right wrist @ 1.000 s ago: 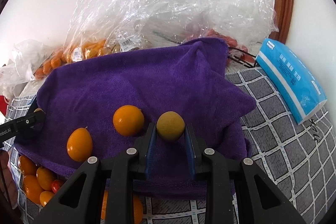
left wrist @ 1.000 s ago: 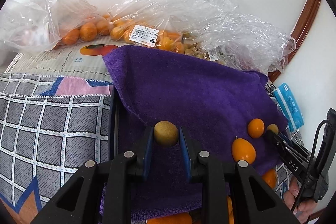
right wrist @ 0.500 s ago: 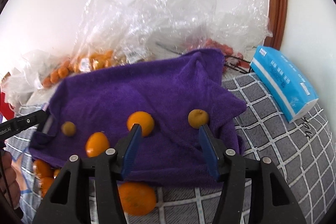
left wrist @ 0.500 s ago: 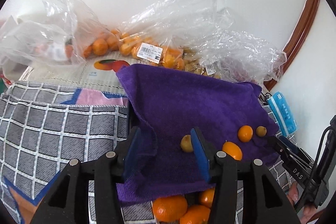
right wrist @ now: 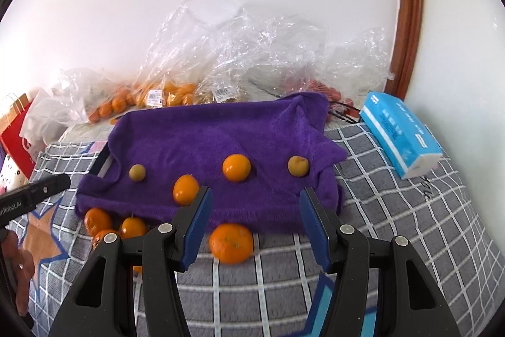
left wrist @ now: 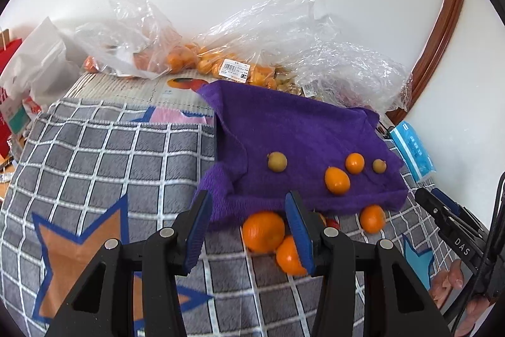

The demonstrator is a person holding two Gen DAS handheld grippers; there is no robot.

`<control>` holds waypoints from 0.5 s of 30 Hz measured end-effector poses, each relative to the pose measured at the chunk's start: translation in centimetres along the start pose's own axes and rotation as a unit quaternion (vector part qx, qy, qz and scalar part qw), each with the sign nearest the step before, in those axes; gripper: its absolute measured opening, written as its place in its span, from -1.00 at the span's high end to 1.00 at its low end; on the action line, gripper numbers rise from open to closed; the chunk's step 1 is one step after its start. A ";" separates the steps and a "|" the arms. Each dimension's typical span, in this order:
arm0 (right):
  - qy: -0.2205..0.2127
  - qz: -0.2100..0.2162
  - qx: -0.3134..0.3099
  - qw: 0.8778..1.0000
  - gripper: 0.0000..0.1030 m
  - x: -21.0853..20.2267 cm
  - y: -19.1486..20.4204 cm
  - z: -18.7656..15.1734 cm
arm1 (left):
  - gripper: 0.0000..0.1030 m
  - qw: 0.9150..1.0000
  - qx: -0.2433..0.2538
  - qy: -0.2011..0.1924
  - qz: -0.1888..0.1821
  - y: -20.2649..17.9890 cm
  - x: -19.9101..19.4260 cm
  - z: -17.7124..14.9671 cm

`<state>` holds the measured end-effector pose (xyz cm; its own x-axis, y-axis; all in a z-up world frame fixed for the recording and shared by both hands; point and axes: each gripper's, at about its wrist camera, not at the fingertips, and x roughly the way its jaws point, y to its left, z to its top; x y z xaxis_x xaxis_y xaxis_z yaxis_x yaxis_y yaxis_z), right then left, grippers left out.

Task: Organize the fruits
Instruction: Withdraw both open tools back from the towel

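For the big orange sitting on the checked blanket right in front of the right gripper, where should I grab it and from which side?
Grip the big orange across its widest middle, coming straight forward and down with the open right gripper. It is round, so any opposite sides work, but the purple towel edge lies just behind it. Its left and right flanks sit bare on the checked blanket, leaving the fingers room.

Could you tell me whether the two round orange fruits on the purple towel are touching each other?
Apart. The right wrist view shows bare purple towel between the left orange fruit and the right orange fruit.
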<state>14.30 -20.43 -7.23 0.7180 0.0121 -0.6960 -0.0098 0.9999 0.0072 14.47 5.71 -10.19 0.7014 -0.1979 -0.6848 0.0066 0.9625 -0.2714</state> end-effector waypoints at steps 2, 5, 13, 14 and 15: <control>-0.002 0.003 0.004 1.000 -0.11 -0.8 0.0 -0.5 | 0.12 1.000 0.000 -0.003 0.002 0.2 -0.5 -0.8; -0.010 0.003 0.007 1.000 -0.11 -2.2 0.1 -1.3 | 0.12 1.000 0.003 0.003 0.006 0.4 -1.0 -2.0; -0.003 0.027 -0.004 1.000 -0.11 -3.6 1.1 -3.1 | 0.12 0.999 0.017 0.007 0.032 1.3 -0.9 -4.6; -0.004 0.030 -0.005 1.000 -0.11 -3.7 1.2 -3.3 | 0.12 0.999 0.019 0.008 0.038 1.5 -0.8 -5.0; -0.005 0.032 -0.007 0.999 -0.11 -3.8 1.4 -3.5 | 0.12 0.999 0.020 0.011 0.040 1.8 -0.5 -5.3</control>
<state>9.16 -19.12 -7.09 0.7226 0.0754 -0.6872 -0.0646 0.9971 0.0414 10.40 6.52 -13.92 0.6845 -0.1231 -0.7186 -0.0204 0.9820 -0.1877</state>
